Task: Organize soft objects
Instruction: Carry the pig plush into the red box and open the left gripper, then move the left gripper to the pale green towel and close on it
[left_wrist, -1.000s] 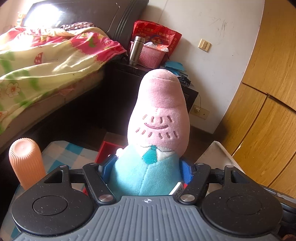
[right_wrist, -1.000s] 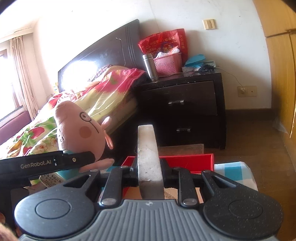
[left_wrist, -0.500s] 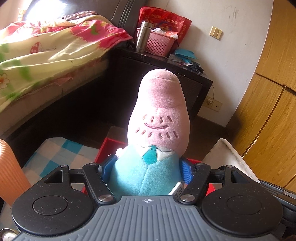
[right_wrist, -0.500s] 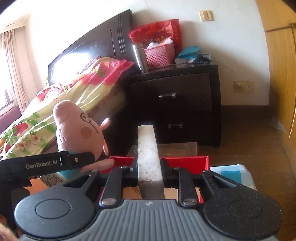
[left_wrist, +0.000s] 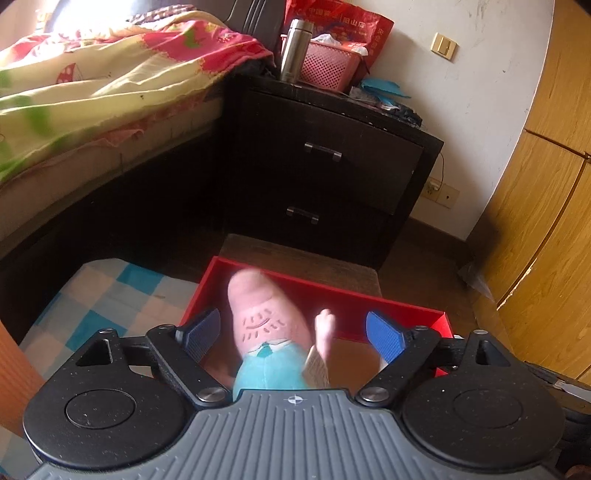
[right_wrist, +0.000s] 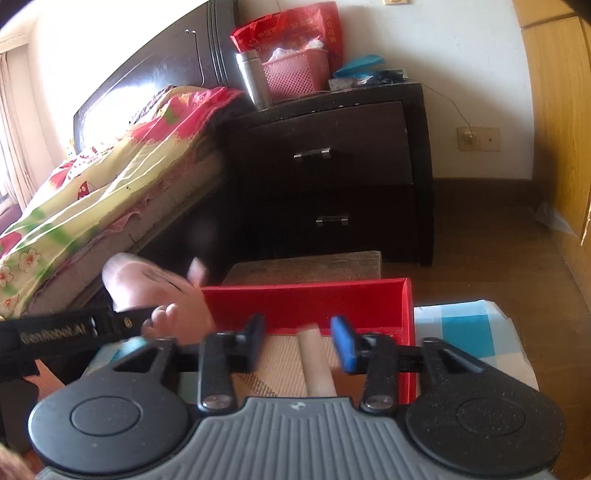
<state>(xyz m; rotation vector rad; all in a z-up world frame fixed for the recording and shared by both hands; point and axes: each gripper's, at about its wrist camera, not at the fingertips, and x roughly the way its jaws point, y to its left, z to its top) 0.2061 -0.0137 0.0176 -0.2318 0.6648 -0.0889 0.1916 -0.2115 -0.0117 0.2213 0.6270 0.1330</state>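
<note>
Left wrist: checked cloth (left_wrist: 110, 295); dark nightstand (left_wrist: 332, 177)

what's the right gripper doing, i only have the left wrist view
Observer: The right gripper is opening over the red box, with a pale flat piece between its fingers, untouched by the pads.
Operator: what's on the box floor under it
Observer: A woven tan mat lines the floor there.
Operator: can you see my plush from that side
Observer: Yes, the plush shows blurred at the box's left end, beside the left gripper's black arm.
</note>
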